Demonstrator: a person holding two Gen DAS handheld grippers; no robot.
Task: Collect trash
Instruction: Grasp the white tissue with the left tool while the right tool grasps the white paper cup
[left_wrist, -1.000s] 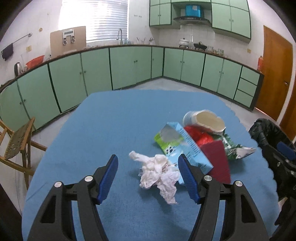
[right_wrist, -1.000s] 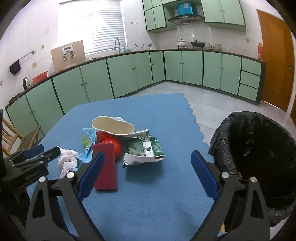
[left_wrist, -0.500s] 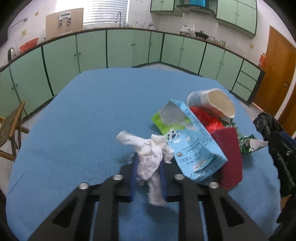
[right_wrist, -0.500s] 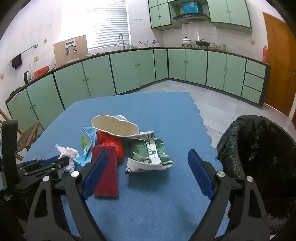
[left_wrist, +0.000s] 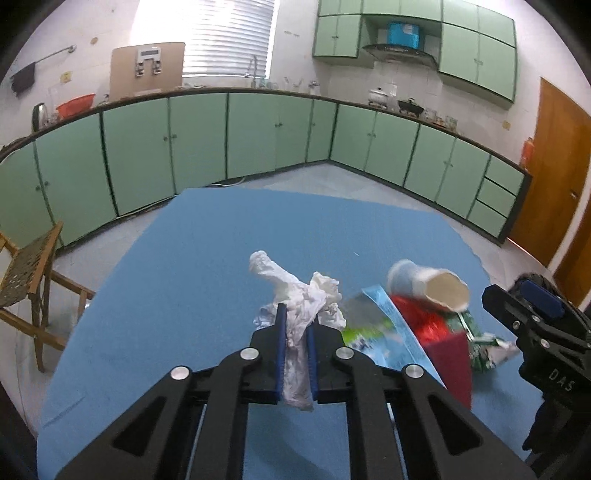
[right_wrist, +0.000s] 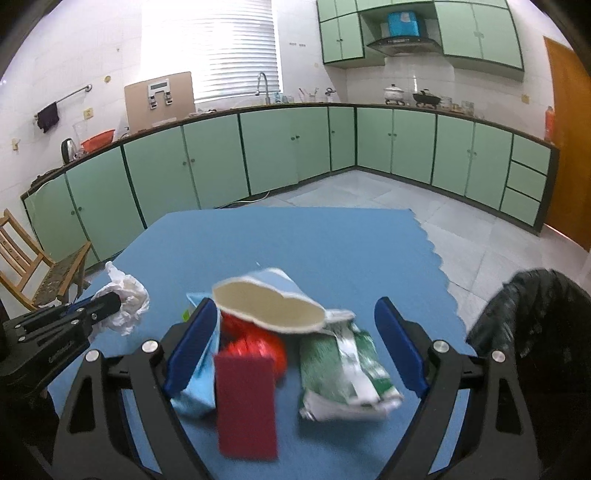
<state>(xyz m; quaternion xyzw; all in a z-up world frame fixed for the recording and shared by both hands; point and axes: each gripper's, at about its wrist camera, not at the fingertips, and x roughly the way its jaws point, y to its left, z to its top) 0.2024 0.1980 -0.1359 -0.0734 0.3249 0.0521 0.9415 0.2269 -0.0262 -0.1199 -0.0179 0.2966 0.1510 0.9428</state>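
Trash lies heaped on the blue worktop (right_wrist: 332, 243). Black-lined bin (right_wrist: 535, 332) stands right of the right hand-held gripper (right_wrist: 295, 347), whose jaws are spread around a maroon pad (right_wrist: 245, 398), green wrapper (right_wrist: 343, 373) and paper cup (right_wrist: 269, 306). Left hand-held gripper (left_wrist: 295, 332) is pinching a crumpled tissue (left_wrist: 299, 299), left of the heap.

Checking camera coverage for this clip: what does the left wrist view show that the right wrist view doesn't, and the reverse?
Left only: the blue pads clamped on the tissue, seen close. Right only: the black-lined bin and the open right gripper straddling the trash pile. Both: the tissue, paper cup, red pad, green wrapper, blue cloth and green cabinets.
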